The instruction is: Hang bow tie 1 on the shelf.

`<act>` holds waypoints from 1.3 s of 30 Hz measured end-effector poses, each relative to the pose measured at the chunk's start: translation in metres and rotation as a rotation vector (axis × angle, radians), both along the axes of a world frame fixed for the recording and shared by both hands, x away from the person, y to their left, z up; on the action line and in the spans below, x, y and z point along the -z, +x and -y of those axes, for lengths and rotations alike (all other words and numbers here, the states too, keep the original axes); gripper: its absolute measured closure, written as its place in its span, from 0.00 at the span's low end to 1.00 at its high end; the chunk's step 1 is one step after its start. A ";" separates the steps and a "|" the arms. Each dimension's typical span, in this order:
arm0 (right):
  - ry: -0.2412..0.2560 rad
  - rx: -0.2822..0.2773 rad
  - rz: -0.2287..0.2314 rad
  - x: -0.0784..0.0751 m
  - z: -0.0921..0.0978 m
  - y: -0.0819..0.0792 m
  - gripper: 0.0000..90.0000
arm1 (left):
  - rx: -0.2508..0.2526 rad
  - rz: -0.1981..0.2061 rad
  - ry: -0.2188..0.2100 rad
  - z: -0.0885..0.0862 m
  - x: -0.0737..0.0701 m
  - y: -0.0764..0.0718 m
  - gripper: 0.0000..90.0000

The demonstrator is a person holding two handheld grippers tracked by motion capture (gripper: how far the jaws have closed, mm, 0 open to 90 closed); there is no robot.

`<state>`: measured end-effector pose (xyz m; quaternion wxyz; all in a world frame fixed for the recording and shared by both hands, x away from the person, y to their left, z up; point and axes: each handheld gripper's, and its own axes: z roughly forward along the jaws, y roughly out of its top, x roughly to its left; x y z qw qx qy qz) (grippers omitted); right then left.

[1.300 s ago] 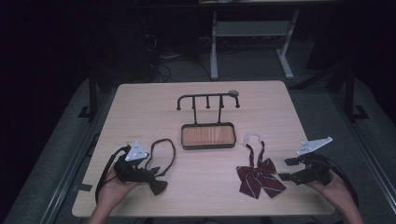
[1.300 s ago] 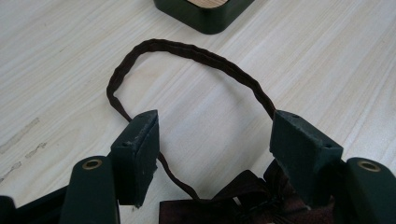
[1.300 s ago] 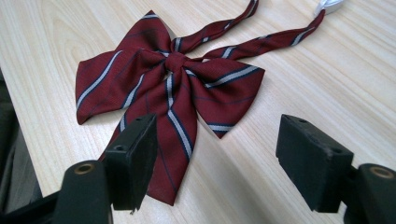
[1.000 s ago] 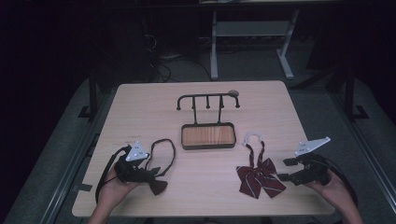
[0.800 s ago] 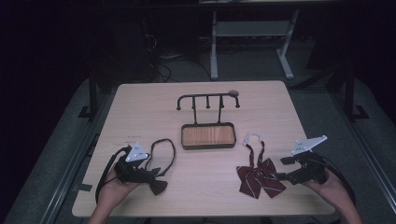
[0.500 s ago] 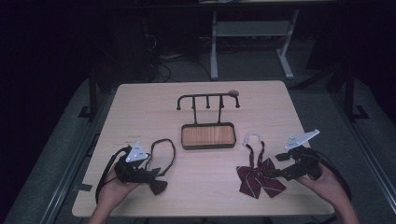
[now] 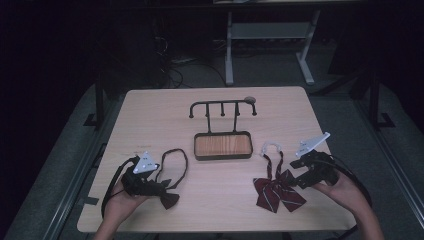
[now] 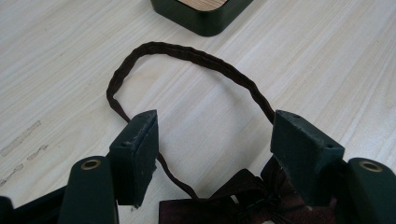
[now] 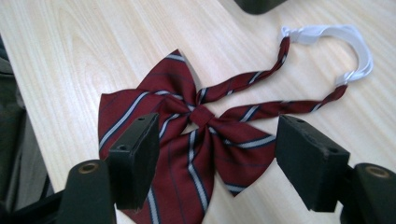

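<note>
Left tongs (image 7: pixel 165 192) and right tongs (image 7: pixel 295 175): black bodies, each topped by a grey three-cornered plate, trailing black cables; blocky black jaws with brass-ringed screw holes.

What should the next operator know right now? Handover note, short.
Left gripper: open, low over the dark bow tie, jaws standing either side of its strap loop, nothing gripped.
Right gripper: open, over the striped bow tie, jaws either side of the bow, nothing gripped.
Both ties lie flat on the table, dark one front left, striped one front right with its white elastic toward the tray.
Hook rack over the wooden tray at table centre carries nothing.
Done: grippers in place over the ties.
Left: probably close on each tie, lift, hang by the loop on the rack.
</note>
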<state>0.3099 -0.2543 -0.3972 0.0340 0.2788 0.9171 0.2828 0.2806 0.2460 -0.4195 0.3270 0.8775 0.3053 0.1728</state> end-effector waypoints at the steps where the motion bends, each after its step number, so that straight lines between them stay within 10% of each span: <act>1: -0.005 -0.006 0.004 -0.001 -0.002 0.003 0.35 | -0.001 0.004 0.001 0.000 0.000 0.000 0.37; 18: -0.012 -0.018 -0.044 -0.005 -0.008 0.030 0.40 | 0.000 0.006 0.002 -0.001 -0.001 0.000 0.37; 39: -0.052 0.019 -0.102 -0.010 -0.018 0.069 0.22 | -0.014 0.009 0.011 -0.004 -0.001 0.001 0.37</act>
